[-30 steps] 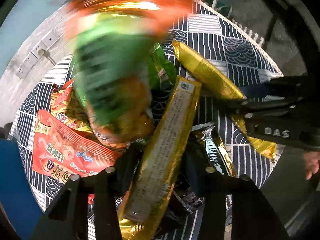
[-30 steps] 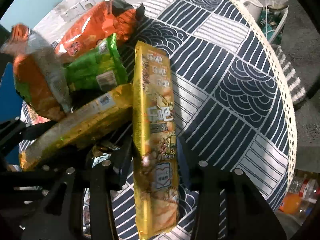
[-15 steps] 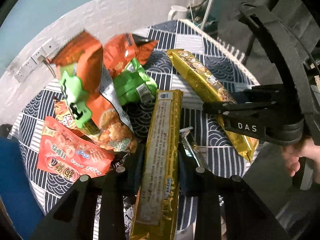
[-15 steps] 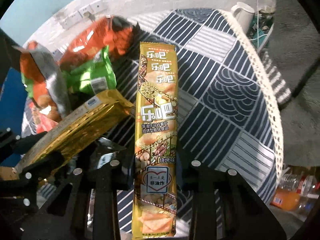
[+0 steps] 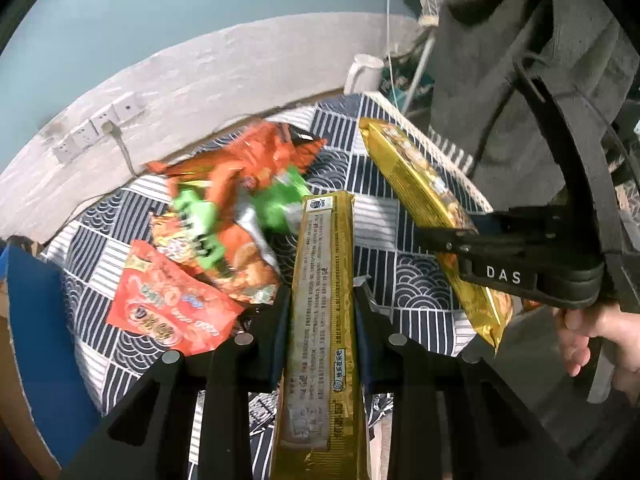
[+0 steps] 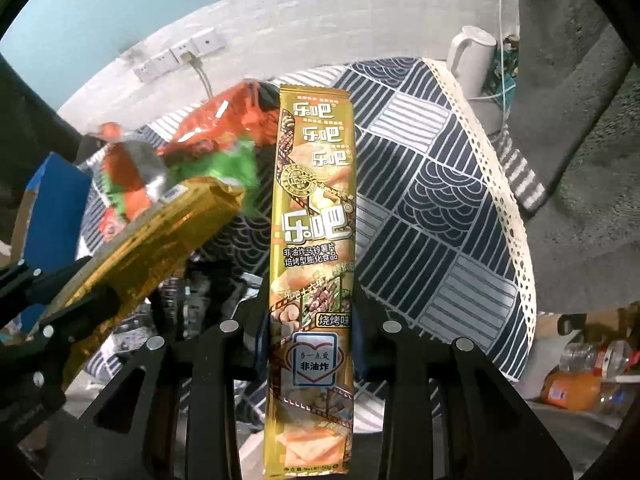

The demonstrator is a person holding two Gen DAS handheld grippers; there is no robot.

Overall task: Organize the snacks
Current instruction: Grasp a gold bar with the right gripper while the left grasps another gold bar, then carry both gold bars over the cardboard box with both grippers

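Observation:
My left gripper is shut on a long gold snack pack, back side up, held above the table. My right gripper is shut on a second long gold pack, printed front facing me. In the left wrist view the right gripper with its pack hangs to the right. In the right wrist view the left gripper's pack is at the left. An orange-and-green bag, blurred, lies with a red bag, a green bag and an orange bag.
A navy-and-white patterned tablecloth with a lace edge covers the table. A white mug stands beyond its far right corner. Wall sockets sit behind. Grey fabric hangs at the right. Bottles lie on the floor.
Both grippers have risen from the table with their gold packs. The orange-and-green bag dropped from in front of the left camera onto the pile of bags.

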